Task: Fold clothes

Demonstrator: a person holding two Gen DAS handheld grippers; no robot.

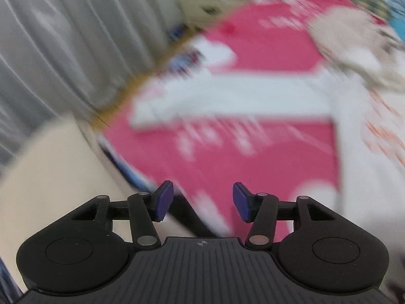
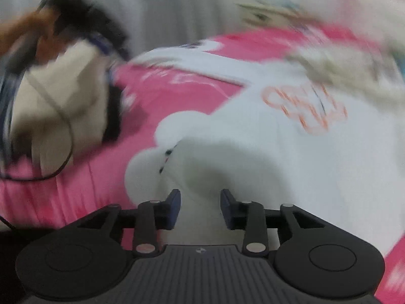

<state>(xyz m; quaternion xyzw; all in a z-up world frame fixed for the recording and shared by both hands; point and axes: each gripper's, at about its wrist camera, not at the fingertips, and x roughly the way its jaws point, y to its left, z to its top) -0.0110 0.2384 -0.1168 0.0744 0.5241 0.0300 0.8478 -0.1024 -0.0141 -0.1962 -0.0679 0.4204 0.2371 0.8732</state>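
Both my tongs, left tongs (image 1: 203,198) and right tongs (image 2: 200,209), gape apart, empty. White garment (image 2: 291,152) lies on pink cover (image 1: 265,48); beige clothes pile (image 1: 354,50) beyond; grey curtain (image 1: 63,38) leftward. Views blurred.

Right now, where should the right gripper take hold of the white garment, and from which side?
Probably the raised, rounded fold of the white garment just ahead of the right gripper, whose jaws stand open. Come straight forward and low, since that bump stands off the pink cover and gives an edge to pinch. Blur hides any hem or seam.
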